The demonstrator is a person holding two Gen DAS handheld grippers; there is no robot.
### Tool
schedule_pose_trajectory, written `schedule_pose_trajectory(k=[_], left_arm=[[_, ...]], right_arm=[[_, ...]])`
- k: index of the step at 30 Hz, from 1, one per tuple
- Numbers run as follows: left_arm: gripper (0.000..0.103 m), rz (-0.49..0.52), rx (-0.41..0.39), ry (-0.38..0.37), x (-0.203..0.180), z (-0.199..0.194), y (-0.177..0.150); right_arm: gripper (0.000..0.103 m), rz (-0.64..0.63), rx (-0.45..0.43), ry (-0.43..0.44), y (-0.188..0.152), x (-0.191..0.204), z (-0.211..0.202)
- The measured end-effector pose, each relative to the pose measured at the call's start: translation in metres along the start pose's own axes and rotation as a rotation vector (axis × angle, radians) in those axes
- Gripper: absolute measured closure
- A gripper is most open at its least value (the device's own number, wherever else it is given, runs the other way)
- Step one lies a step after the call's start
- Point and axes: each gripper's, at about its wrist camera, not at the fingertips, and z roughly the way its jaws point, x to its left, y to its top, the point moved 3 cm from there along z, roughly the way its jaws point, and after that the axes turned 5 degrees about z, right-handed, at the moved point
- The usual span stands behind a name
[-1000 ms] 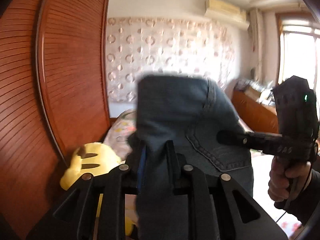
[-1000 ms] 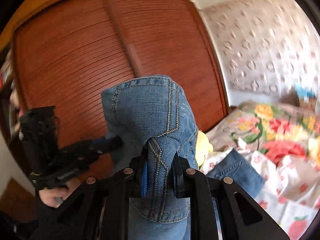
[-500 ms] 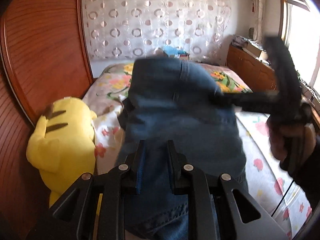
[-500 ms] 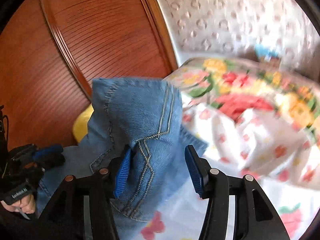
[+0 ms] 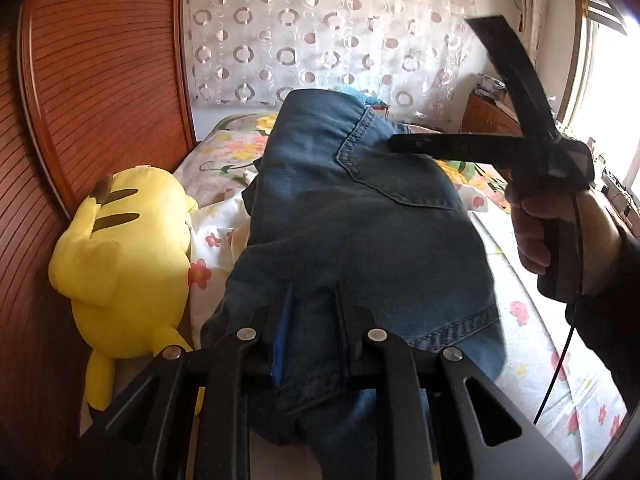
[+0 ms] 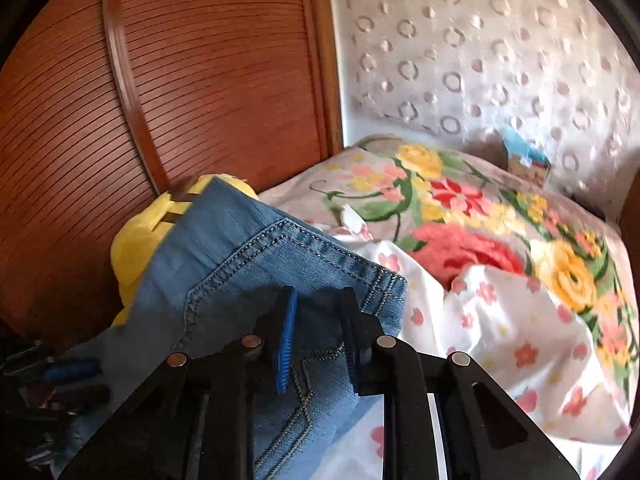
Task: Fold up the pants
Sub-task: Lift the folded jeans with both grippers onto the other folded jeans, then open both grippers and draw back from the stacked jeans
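Now, my left tongs (image 5: 310, 308) clamped on jeans (image 5: 360, 216), right tongs (image 6: 318, 320) narrow around denim (grip unclear), bed (image 6: 500, 320) beneath.

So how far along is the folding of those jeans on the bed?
Partly there, I think. The jeans lie bunched in a doubled heap on the flowered bed, so one fold looks made. In hand: the left gripper pinches the denim, and cloth sits between the right gripper's jaws, though whether they grip it I cannot tell. Left: flattening and squaring the bundle.
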Motion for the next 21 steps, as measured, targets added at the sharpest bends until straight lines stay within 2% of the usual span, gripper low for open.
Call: schedule_pose_trajectory(k=[5,8,12,16,21], left_arm=[[0.08,0.004,-0.036,0.002,-0.011,-0.022,0.002],[0.074,0.027,-0.071,0.002,-0.027,-0.04,0.004],[0.056,0.043,-0.114,-0.016,-0.046,-0.059,0.005],[0.051,0.074,-0.153,-0.023,-0.069,-0.081,0.007],[0.05,0.11,-0.2,-0.044,-0.099,-0.107,0.009]], right_arm=[[0.081,0.02,-0.055,-0.018,-0.016,0.007,-0.05],[0.081,0.014,-0.081,-0.031,-0.036,0.015,-0.087],[0.081,0.02,-0.122,-0.033,-0.075,0.027,-0.146],[0.081,0.028,-0.16,-0.06,-0.111,0.032,-0.204],[0.081,0.034,-0.207,-0.092,-0.146,0.04,-0.264]])
